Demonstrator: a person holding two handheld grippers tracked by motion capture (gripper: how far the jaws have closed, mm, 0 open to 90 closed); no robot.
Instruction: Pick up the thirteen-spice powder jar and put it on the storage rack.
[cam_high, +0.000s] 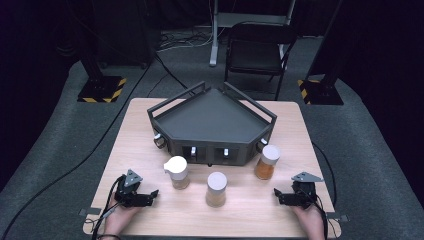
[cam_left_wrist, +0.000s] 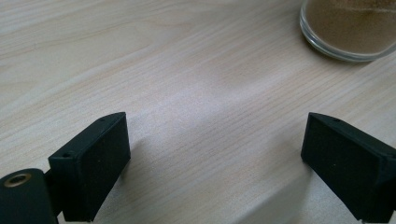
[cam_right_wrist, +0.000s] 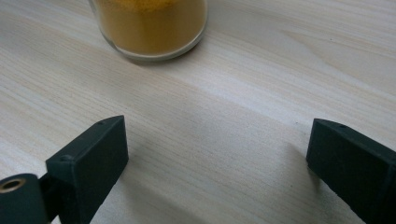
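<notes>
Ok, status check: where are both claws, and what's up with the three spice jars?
Left claw open, empty, resting on table. Right claw open, empty. Three jars upright before the rack: left jar, middle jar, right jar. Nothing blocking.

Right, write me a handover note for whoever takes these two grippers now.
Left gripper: open, nothing between its fingers, resting low at the table's near left, aimed toward the jars.
Right gripper: open, holding nothing, at the near right, aimed inward.
Three white-capped spice jars stand upright on the wooden table, in front of the black corner shelf: left jar with pale brown powder, middle jar, right jar with orange powder.
Done: nothing yet; no jar is gripped and the shelf's tray is bare.
Left: likely to pick up each jar and set it on the shelf.
</notes>
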